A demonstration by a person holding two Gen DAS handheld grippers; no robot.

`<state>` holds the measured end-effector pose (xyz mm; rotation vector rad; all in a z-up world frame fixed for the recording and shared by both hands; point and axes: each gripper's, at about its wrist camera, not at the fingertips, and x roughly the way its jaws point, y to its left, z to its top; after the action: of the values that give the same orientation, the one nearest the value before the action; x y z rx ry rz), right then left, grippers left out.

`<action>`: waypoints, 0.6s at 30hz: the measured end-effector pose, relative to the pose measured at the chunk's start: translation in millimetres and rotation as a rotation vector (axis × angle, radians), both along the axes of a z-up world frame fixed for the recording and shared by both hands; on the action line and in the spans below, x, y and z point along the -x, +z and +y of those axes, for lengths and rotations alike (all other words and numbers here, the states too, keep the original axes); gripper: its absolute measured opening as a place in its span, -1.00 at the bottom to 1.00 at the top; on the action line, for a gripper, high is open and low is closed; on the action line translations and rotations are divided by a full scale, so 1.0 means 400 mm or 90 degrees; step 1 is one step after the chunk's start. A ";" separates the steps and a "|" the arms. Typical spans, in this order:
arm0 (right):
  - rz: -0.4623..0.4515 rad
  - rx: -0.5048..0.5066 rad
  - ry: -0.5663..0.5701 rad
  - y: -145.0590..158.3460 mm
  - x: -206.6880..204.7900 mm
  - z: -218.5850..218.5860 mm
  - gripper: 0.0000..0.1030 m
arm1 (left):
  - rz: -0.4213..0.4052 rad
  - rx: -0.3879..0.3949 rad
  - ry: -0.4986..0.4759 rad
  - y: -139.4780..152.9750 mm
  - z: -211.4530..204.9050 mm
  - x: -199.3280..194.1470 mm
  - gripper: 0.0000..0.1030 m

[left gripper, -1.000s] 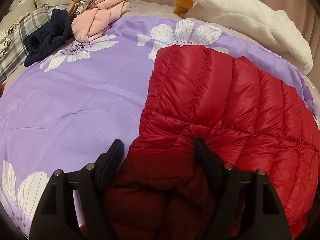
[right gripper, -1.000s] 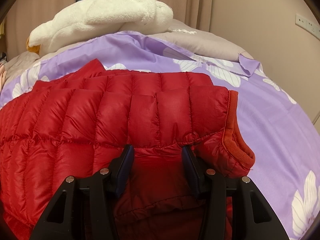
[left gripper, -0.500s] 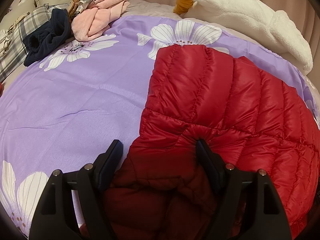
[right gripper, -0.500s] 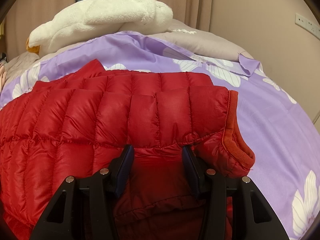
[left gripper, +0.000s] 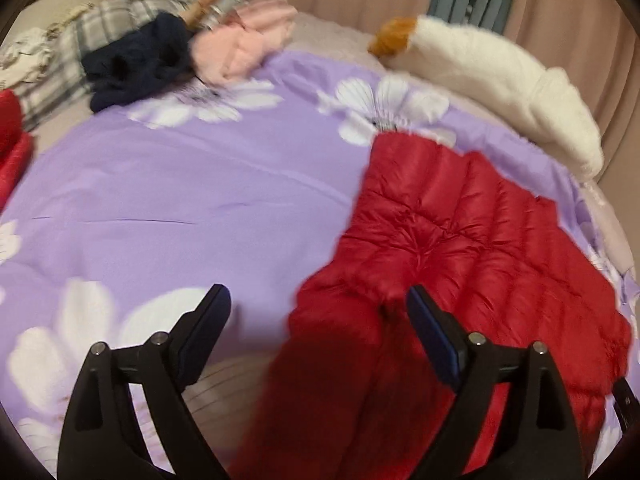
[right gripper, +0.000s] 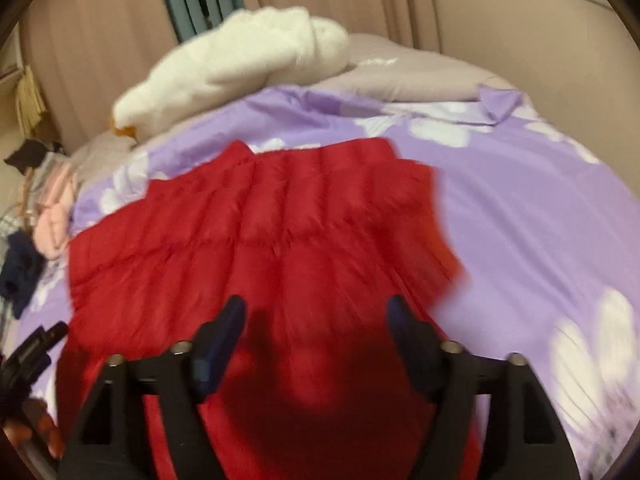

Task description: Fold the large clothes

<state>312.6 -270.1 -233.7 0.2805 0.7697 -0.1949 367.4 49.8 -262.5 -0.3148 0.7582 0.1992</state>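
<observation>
A red quilted down jacket (left gripper: 460, 248) lies on a purple flowered bedsheet (left gripper: 200, 192). In the left wrist view my left gripper (left gripper: 318, 304) is open, its jaws wide apart, with the jacket's near edge by the right finger (left gripper: 432, 328) and bare sheet under the left one. In the right wrist view the jacket (right gripper: 256, 232) is spread in front, and my right gripper (right gripper: 314, 316) is open above its near part. Both views are blurred by motion.
A white fluffy garment (left gripper: 500, 88) lies at the far edge of the bed. A pile of pink (left gripper: 240, 48), navy (left gripper: 136, 64) and plaid clothes sits at the far left. Another red item (left gripper: 10, 136) shows at the left edge. Curtains (right gripper: 100, 40) hang behind the bed.
Both grippers have opened and let go of the red jacket, and have pulled back and up from it. The jacket now lies loose on the sheet.
</observation>
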 end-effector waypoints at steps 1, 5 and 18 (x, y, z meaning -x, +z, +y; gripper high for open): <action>-0.009 0.016 -0.009 0.020 0.046 0.002 0.69 | -0.012 0.010 -0.009 0.018 0.012 0.033 0.94; -0.033 0.046 -0.028 0.077 0.205 0.008 0.84 | -0.047 0.025 -0.013 0.081 0.055 0.185 1.00; 0.052 -0.149 -0.191 -0.069 0.506 -0.083 0.90 | 0.018 0.272 0.024 -0.065 0.170 0.530 1.00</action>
<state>110.2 -303.3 -261.5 0.6145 0.8303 -0.4017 155.5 118.0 -288.3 -0.7323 0.8200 0.0750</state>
